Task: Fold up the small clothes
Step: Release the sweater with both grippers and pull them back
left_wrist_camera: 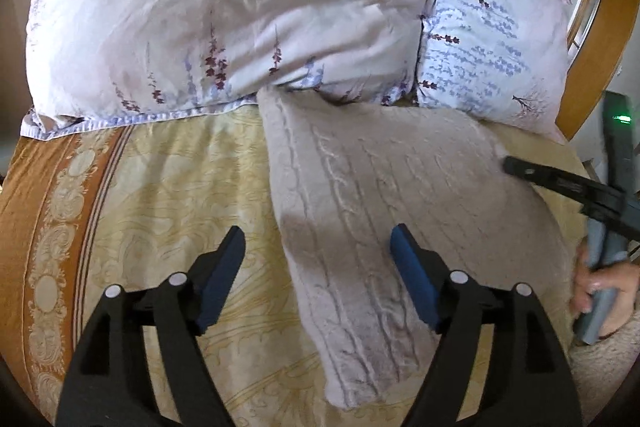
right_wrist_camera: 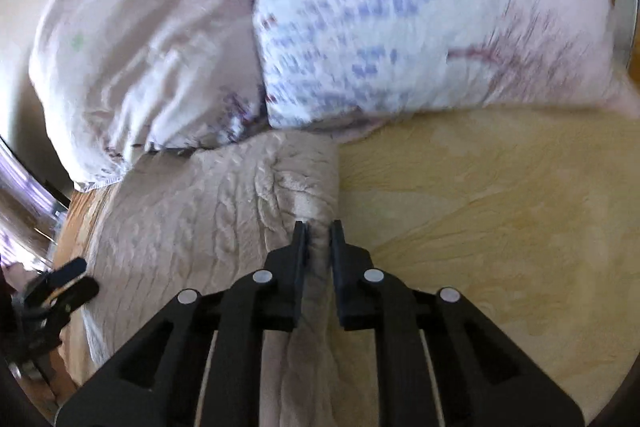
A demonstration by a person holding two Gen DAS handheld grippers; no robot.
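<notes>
A bed covered in a yellow-and-brown patterned bedspread point(left_wrist_camera: 160, 187) fills both wrist views, with two floral pillows point(left_wrist_camera: 224, 7) banked at its head. Across the spread lies the garment to be folded, a pale cable-knit sweater point(left_wrist_camera: 380, 195), its far end tucked against the base of the pillows and its long axis running from there back toward the cameras, slanting slightly to the right in the left wrist view. The knit cables run the same way, so the piece points head-to-foot along the bed. The left gripper point(left_wrist_camera: 318, 255) hangs spread wide above the sweater's left edge, holding nothing, one finger over the bedspread and the other over the knit. The right gripper point(right_wrist_camera: 318, 233) is pinched nearly closed on a bunched fold at the sweater's right edge, where the cloth meets bare bedspread. The right hand appears the one already engaged; judging from this, the coming fold would carry that right edge leftward across the long axis, toward the waiting left gripper.
</notes>
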